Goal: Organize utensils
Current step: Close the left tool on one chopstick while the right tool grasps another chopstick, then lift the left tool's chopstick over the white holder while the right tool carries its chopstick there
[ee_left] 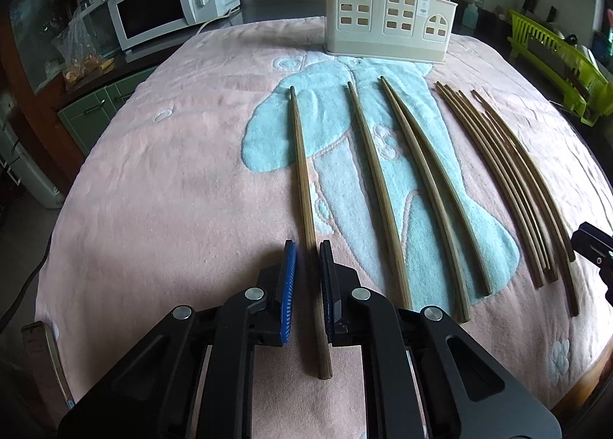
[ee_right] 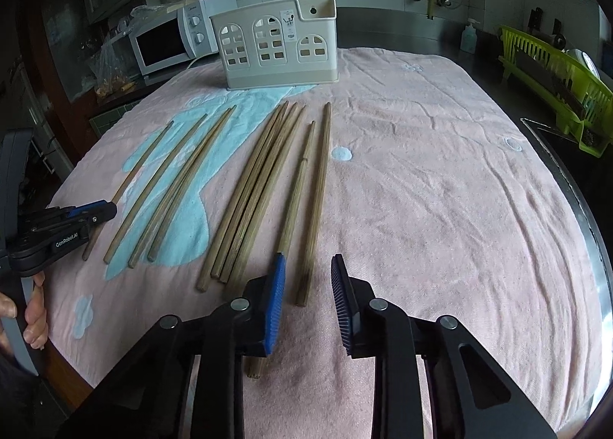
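- Left wrist view: desk (ee_left: 172, 155) under a pink towel, beige utensil holder (ee_left: 387, 13) upright at the far edge; chopsticks lie loose in front of it
- left hand-held gripper (ee_left: 307, 247) narrowly parted, straddling the leftmost chopstick (ee_left: 302, 171), apparently not clamped; close squarely near its thick end, lift level
- right hand-held gripper (ee_right: 308, 262) wider, over the rightmost chopstick (ee_right: 318, 194); avoid nudging neighbours

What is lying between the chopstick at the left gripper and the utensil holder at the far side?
Nothing visible does. The leftmost chopstick lies between the jaws of the left gripper, and only bare pink towel stretches from its far tip to the utensil holder. The other chopsticks lie to its right.
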Available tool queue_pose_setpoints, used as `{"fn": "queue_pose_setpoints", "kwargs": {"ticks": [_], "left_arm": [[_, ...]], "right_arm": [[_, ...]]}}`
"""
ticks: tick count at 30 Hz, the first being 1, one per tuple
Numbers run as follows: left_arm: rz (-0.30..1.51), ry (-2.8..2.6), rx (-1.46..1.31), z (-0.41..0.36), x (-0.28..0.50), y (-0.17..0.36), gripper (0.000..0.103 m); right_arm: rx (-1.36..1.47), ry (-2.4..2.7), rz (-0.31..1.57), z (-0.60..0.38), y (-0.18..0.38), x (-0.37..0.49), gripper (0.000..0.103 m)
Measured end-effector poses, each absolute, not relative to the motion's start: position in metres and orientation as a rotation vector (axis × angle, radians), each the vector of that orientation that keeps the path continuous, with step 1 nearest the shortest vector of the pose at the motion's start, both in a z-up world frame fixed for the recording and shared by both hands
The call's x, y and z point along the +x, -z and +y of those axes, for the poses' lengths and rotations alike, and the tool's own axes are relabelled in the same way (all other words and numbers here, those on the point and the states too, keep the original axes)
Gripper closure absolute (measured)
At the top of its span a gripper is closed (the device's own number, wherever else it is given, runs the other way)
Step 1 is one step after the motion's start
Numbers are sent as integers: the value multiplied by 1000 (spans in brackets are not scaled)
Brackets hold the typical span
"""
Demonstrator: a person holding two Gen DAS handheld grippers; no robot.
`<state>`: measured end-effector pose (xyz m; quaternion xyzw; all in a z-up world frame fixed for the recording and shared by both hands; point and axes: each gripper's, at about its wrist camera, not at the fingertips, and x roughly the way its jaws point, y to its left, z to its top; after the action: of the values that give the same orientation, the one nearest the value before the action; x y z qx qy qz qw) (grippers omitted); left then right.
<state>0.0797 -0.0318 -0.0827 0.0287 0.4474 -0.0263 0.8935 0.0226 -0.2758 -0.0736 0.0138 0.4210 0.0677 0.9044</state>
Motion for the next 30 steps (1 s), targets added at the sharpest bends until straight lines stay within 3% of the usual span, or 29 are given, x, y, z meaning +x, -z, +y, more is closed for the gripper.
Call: {"fn": "queue_pose_setpoints", "kwargs": {"ticks": [3,14,30], "left_arm": [[934,62,57,-31,81,83,91],[914,112,-8,-16,82,74,97],[705,176,-83,-4,69,22,98]], "right_arm": [[28,-138,886,-273,78,27,90],[-5,-94,863,-273,78,23,96],[27,-129,587,-289,-22,13,97]]}}
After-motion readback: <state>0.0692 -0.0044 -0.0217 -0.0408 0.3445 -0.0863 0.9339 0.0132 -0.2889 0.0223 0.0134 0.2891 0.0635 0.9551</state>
